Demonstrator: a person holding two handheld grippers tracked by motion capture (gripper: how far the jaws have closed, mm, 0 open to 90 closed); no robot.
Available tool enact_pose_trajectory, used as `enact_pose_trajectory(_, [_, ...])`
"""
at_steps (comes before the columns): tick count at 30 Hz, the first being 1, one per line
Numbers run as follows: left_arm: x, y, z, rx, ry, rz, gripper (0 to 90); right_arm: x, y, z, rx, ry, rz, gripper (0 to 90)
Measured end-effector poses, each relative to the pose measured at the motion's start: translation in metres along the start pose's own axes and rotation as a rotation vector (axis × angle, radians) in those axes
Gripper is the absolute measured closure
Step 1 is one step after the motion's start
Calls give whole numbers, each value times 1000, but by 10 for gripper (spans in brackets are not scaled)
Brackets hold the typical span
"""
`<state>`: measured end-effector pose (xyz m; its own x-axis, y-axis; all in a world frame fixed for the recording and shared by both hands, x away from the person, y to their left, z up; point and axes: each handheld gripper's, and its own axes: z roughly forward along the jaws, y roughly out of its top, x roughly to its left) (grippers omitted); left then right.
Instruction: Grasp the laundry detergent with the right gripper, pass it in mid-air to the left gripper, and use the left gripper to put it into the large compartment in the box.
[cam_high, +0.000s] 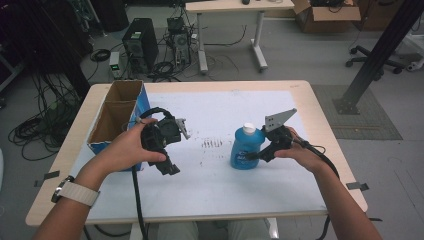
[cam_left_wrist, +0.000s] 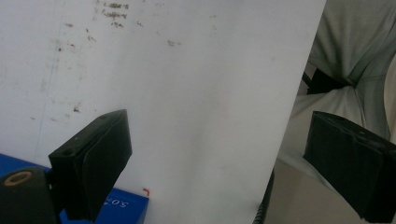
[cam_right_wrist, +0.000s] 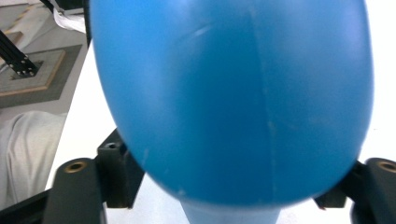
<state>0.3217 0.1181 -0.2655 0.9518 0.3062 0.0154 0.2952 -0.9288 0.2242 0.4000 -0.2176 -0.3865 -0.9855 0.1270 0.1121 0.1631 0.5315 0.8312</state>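
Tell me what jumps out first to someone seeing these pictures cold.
The blue bottle with its white cap stands near the middle of the white mat, and the right claw is closed around its body. The left claw hangs open over the mat with nothing between its jaws. Behind the left hand, an open cardboard box with blue sides sits at the table's left edge.

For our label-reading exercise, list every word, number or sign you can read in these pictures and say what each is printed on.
"5.0", seen upside down, with blurred characters after it: on the blue side of the cardboard box, beside a small red corner mark.
Label on the blue bottle: too small and blurred to read in the high view.
Dark marks on the white table cover: smudges, not legible writing.
Nothing else can be read.
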Motion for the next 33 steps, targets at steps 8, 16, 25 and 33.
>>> enact_pose_trajectory(8, [0, 0, 0, 0, -2, 0, 78, 0, -1, 0, -3, 1, -2, 328])
enact_pose_trajectory(16, [0, 0, 1, -1, -3, -3, 78, -1, -2, -1, -10, 5, -5, 374])
enact_pose_trajectory(25, [0, -1, 1, -3, -2, -3, 78, -1, -2, -2, -13, 0, -13, 400])
enact_pose_trajectory(33, [0, -1, 1, -5, -1, -4, 78, 2, 0, -2, -11, -14, -16, 415])
